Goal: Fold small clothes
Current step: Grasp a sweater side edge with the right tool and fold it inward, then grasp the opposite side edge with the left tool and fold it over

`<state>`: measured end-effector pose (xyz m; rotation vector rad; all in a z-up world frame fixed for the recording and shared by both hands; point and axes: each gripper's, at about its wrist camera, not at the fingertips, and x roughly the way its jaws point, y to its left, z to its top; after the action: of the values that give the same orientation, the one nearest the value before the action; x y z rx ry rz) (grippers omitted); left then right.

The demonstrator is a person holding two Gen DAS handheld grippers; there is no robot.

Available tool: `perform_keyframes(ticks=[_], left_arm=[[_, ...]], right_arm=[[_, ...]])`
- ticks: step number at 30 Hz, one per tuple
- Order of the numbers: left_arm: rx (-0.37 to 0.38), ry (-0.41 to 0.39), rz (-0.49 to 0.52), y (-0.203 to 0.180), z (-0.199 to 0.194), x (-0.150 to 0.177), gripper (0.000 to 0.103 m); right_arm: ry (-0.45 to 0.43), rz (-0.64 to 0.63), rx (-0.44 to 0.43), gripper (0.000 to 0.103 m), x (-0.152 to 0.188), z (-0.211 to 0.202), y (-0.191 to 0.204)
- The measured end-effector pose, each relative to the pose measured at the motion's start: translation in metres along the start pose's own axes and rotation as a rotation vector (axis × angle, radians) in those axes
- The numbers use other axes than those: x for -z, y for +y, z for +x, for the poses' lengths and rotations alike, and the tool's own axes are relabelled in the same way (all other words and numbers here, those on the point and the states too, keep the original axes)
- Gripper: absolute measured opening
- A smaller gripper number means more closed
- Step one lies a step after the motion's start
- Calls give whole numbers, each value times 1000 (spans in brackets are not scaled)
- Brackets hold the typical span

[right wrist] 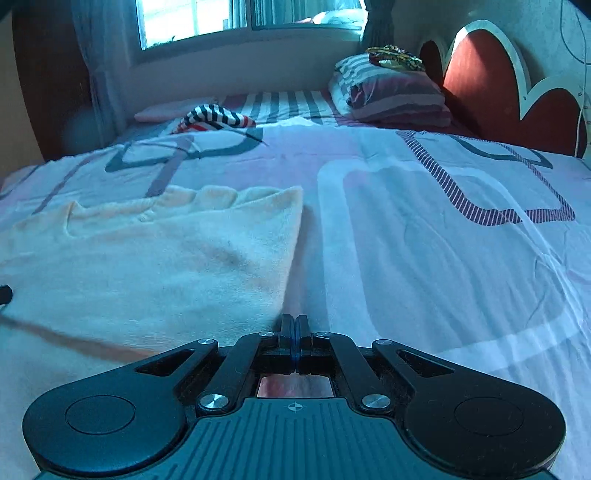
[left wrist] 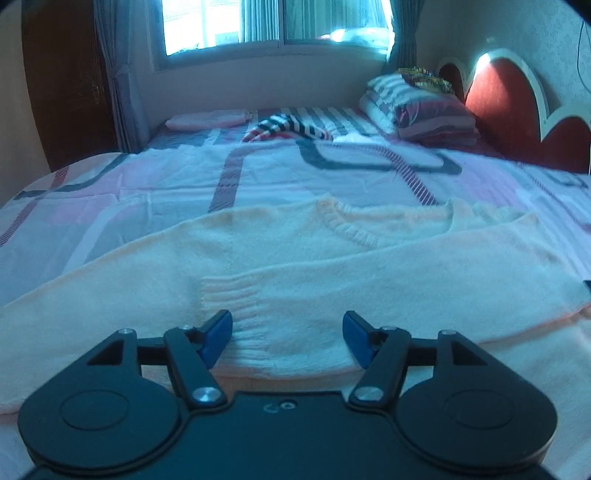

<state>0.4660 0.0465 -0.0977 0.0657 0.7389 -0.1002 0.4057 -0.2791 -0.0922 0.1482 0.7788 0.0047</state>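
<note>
Cream knit sweater (left wrist: 295, 258) lies flat on the bed, one ribbed-cuff sleeve folded across its body, looks slightly blurry though.

Pillows (left wrist: 424, 107), window (left wrist: 277, 22), red headboard (left wrist: 506, 99)

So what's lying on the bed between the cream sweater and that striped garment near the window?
Only bare patterned bedsheet between the cream sweater and the striped garment; both wrist views show it.

Left gripper (left wrist: 287, 334) angled down over the cream sweater (left wrist: 332, 266), jaws standing wide apart with the ribbed cuff lying between them untouched, while the right gripper (right wrist: 294, 328) sits just off the sweater's right edge, jaws pressed fully together on nothing.
</note>
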Motion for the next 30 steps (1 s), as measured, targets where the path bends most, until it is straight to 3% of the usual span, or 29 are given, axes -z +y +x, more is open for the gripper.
perform_keyframes(ticks=[2, 4, 6, 10, 12, 14, 16, 17, 23, 26, 28, 29, 30], left_arm=[[21, -22, -9, -4, -5, -1, 65], [28, 4, -1, -11, 2, -1, 67], [20, 63, -10, -12, 16, 3, 70], [21, 54, -19, -11, 14, 4, 70], [22, 45, -25, -11, 12, 7, 70], [15, 34, -16, -13, 12, 10, 70], [13, 29, -15, -13, 10, 11, 70], [14, 29, -16, -12, 10, 12, 70], [5, 22, -19, 5, -11, 18, 70], [-75, -1, -54, 32, -33, 29, 77], [-126, -3, -125, 65, -48, 42, 76], [-155, 1, -165, 82, -54, 48, 75], [-193, 12, -223, 106, -62, 56, 72]], right_arm=[[-49, -11, -10, 0, -1, -11, 8], [-72, -42, -24, 0, 1, -12, 15], [54, -53, 58, 0, 4, 9, 17], [-80, 26, 61, 0, 2, -23, 7], [-132, 25, 18, 0, 0, -32, 12], [-86, 10, -19, 0, 0, -21, 18], [13, -13, 31, 0, 8, 5, 21], [-18, -14, 40, 0, 11, 5, 21], [-4, 11, 27, 0, 8, -12, 25], [-6, 4, 17, 0, 14, -18, 31], [-12, 0, 25, 34, 16, -22, 37], [-38, 0, 24, 72, 17, -27, 40], [-59, -4, 10, 77, 18, -31, 43]])
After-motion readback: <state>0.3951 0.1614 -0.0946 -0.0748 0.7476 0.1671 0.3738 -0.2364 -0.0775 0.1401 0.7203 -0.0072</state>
